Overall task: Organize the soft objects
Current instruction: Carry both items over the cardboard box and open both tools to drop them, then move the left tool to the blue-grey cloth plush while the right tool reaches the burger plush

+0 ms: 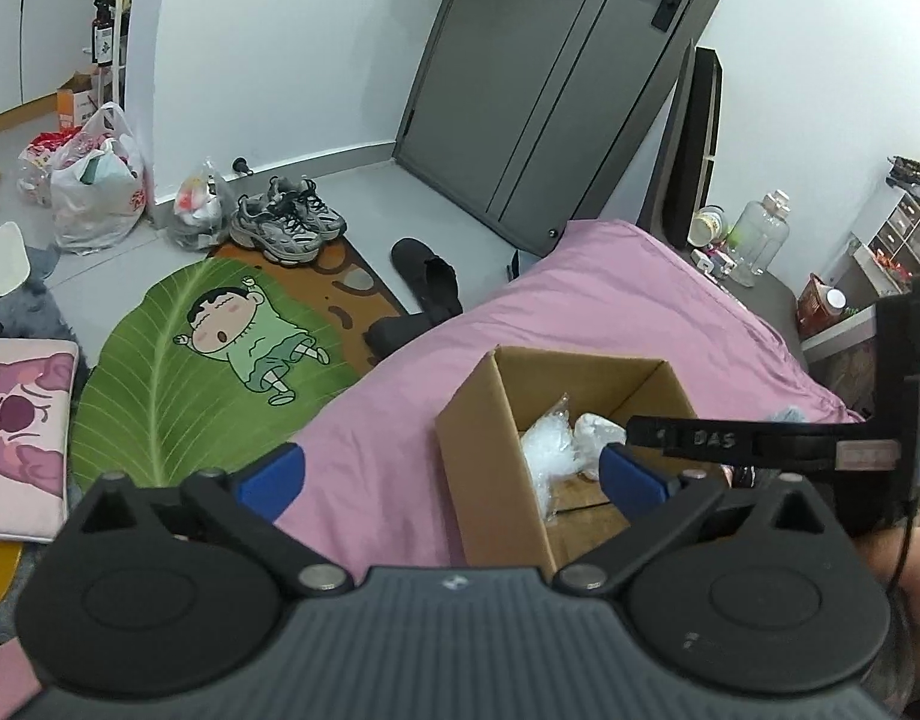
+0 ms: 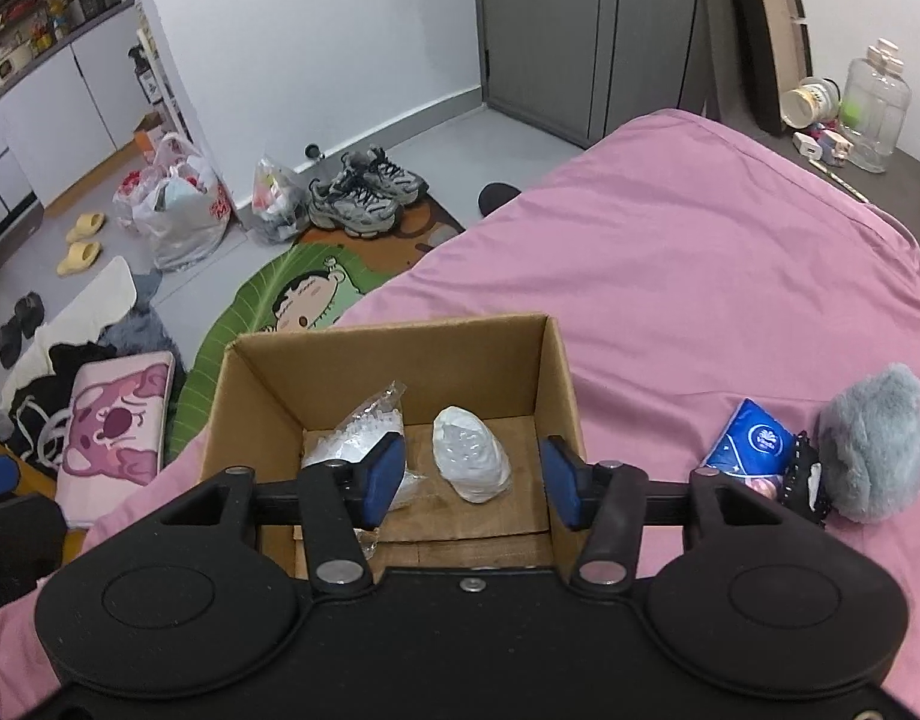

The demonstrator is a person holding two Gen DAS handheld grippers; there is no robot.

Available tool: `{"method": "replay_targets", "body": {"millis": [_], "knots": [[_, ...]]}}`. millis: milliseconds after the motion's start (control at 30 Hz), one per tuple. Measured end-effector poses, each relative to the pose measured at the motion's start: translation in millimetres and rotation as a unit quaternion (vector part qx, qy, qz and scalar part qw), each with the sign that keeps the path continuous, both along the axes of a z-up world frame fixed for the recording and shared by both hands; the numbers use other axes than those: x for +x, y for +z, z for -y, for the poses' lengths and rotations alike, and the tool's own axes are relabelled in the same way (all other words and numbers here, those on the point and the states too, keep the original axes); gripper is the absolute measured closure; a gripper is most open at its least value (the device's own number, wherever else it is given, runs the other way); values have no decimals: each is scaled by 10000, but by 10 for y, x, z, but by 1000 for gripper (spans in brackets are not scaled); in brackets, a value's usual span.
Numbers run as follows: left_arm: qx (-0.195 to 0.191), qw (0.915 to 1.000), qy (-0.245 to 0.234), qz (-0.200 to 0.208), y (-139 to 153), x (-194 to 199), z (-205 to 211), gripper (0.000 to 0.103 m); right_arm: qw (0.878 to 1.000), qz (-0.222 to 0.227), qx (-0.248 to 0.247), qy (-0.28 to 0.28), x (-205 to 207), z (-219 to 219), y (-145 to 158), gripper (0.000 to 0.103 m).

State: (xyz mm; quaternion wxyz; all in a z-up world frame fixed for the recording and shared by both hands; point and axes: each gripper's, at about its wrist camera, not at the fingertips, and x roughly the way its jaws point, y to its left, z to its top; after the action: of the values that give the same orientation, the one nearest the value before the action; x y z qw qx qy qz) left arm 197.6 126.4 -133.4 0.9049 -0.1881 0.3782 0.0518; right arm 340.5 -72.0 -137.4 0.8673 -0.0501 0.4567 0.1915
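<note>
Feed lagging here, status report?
Both grippers open, empty, left, right. Two white bags in box. Grey plush waiting on bed. Nothing blocking.

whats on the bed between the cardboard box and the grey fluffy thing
In the right wrist view, a blue tissue pack lies between the cardboard box and the grey fluffy thing, with a small black item beside it; otherwise bare pink sheet.

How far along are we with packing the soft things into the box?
Done: a clear crinkled plastic bag and a white wrapped bundle lie in the open cardboard box. In hand: nothing; both jaws are open and empty. Left: the grey fluffy plush, blue tissue pack and a small black item on the pink bedsheet.
</note>
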Motion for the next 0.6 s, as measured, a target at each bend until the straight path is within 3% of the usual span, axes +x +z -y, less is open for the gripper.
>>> {"method": "replay_targets", "body": {"millis": [100, 333, 467, 533, 600], "knots": [[7, 10000, -67, -56, 20, -1, 23, 0, 9999, 4, 120, -16, -33, 70, 72, 46], [83, 9997, -229, -64, 177, -62, 123, 0, 9991, 3, 428, 18, -217, 234, 247, 26], [340, 9988, -345, -111, 290, -93, 227, 0, 9979, 30, 616, 172, -354, 321, 373, 15], [429, 9984, -348, -111, 346, -113, 269, 0, 9970, 128, 710, 293, -443, 350, 443, 5], [518, 9980, -362, -73, 409, -143, 314, 0, 9961, 235, 785, 326, -525, 402, 500, 4]]}}
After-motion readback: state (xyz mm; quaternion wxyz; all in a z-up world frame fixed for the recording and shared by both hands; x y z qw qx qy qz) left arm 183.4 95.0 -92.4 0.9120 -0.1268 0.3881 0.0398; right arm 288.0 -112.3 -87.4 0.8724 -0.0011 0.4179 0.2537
